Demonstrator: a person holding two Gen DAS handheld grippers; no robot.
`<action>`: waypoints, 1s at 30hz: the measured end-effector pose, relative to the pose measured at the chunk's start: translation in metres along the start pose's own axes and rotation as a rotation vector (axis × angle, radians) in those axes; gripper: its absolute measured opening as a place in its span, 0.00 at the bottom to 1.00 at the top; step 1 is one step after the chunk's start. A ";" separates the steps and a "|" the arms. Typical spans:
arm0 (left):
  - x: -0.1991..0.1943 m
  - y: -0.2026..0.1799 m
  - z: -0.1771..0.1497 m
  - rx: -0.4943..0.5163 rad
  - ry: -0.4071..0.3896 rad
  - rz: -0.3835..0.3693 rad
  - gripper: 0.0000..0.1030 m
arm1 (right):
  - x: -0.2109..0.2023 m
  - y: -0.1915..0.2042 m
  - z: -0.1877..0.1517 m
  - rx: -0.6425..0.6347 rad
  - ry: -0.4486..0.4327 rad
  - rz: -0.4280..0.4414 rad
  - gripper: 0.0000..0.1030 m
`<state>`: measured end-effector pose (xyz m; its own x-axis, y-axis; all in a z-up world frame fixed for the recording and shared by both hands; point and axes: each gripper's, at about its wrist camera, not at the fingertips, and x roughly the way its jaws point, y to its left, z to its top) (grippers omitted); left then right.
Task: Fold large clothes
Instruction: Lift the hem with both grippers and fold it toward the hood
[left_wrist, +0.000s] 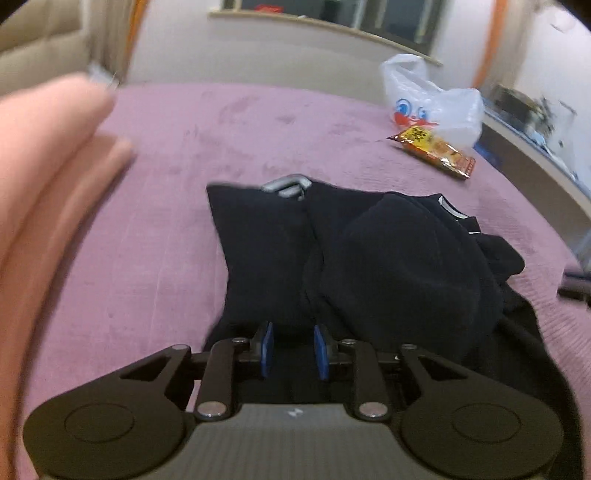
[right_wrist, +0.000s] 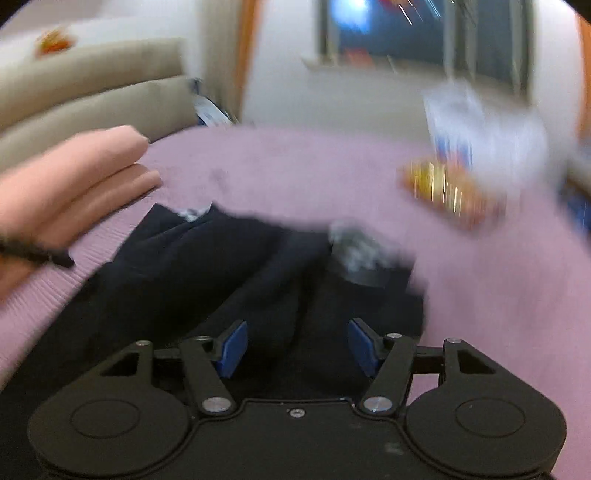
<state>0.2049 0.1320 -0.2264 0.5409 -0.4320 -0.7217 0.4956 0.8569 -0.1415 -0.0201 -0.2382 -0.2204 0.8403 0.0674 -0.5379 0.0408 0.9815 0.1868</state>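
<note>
A dark navy garment (left_wrist: 351, 258) lies bunched on the purple bedspread (left_wrist: 184, 155), with a grey trim piece (left_wrist: 284, 184) at its far edge. My left gripper (left_wrist: 294, 349) hovers at its near edge, blue pads apart, holding nothing. In the blurred right wrist view the same garment (right_wrist: 221, 280) lies under my right gripper (right_wrist: 297, 345), whose blue pads stand wide apart and empty. A grey patch (right_wrist: 354, 251) shows on the garment.
A folded pink pile (left_wrist: 44, 177) lies at the left, also in the right wrist view (right_wrist: 74, 177). A white plastic bag (left_wrist: 428, 99) and a snack packet (left_wrist: 436, 147) lie at the far right. A beige headboard (right_wrist: 92, 92) stands behind.
</note>
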 end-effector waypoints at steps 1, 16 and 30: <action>0.002 -0.002 0.003 -0.025 0.001 -0.027 0.30 | 0.006 0.001 0.002 0.067 0.012 0.031 0.73; 0.109 0.002 0.019 -0.529 0.140 -0.128 0.17 | 0.089 0.016 0.039 0.452 0.105 0.078 0.11; 0.078 0.033 -0.064 -0.630 0.171 -0.287 0.19 | 0.052 -0.039 -0.031 0.494 0.278 -0.080 0.32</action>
<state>0.2200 0.1442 -0.3307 0.3078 -0.6593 -0.6860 0.0878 0.7376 -0.6695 0.0052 -0.2675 -0.2815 0.6529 0.1064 -0.7500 0.4025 0.7901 0.4624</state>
